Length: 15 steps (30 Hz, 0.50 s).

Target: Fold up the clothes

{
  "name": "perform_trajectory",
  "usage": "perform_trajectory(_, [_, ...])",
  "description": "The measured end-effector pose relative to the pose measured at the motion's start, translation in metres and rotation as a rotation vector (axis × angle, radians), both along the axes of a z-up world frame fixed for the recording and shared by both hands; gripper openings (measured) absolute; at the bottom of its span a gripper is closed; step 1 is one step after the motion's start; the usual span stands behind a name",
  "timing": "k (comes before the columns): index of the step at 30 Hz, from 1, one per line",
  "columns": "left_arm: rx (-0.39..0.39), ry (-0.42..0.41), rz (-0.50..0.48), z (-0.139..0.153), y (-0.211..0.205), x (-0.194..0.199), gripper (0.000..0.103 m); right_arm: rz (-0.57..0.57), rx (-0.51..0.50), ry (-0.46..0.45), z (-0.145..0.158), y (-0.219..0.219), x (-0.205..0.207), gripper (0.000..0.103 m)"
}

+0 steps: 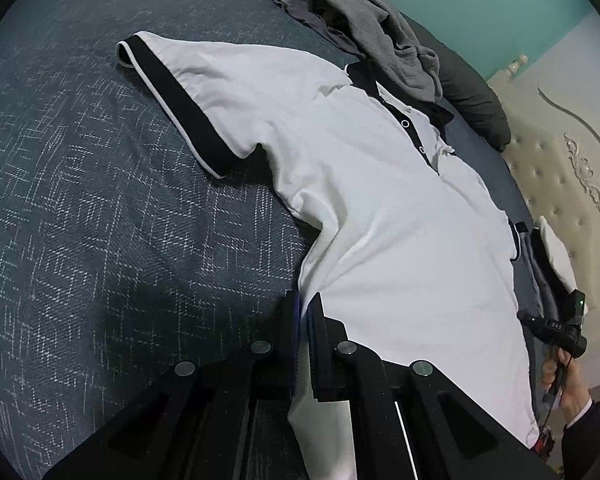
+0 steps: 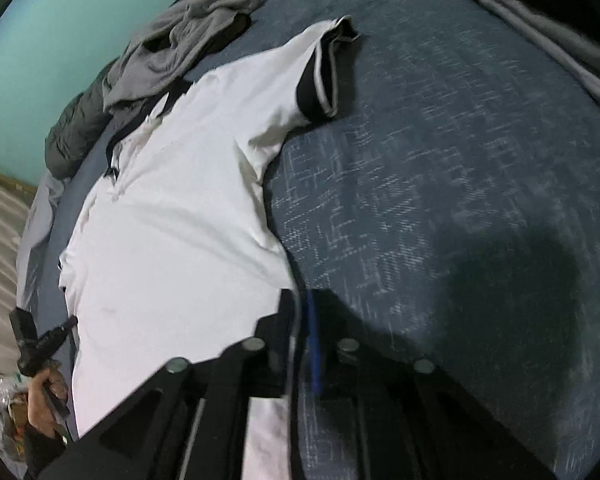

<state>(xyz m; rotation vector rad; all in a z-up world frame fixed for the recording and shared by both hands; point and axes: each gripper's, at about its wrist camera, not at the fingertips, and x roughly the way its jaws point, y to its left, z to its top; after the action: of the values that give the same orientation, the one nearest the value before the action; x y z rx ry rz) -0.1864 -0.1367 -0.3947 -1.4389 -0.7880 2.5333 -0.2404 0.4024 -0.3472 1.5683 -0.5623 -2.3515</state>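
The white polo shirt (image 1: 380, 208) lies face up and spread flat on the blue bed (image 1: 100, 220), ready for folding. The left gripper (image 1: 306, 312) pinches its near-left side edge, fingers clenched. The right gripper (image 2: 300, 308), tilted down at the opposite edge, has fingers slightly parted, gripping nothing.

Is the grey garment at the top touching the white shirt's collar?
Touching. In the left wrist view the grey garment drapes over the black collar of the white shirt.
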Motion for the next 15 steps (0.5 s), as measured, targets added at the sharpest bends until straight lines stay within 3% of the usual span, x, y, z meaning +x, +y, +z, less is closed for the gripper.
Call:
perform_trajectory(2, [0.008, 0.002, 0.005, 0.005, -0.004, 0.008, 0.006, -0.007, -0.036, 0.006, 0.003, 0.005, 0.01, 0.04])
perform_trajectory(5, [0.026, 0.003, 0.011, 0.012, -0.009, 0.022, 0.011, 0.01, -0.057, 0.009, 0.007, 0.006, 0.027, 0.04])
perform_trajectory(7, [0.04, 0.0, 0.004, 0.015, -0.01, 0.034, 0.022, 0.015, -0.068, 0.015, 0.008, 0.006, 0.038, 0.04])
perform_trajectory(15, [0.084, -0.059, -0.055, 0.007, -0.001, 0.069, 0.023, -0.01, -0.081, 0.006, 0.002, -0.001, 0.076, 0.04])
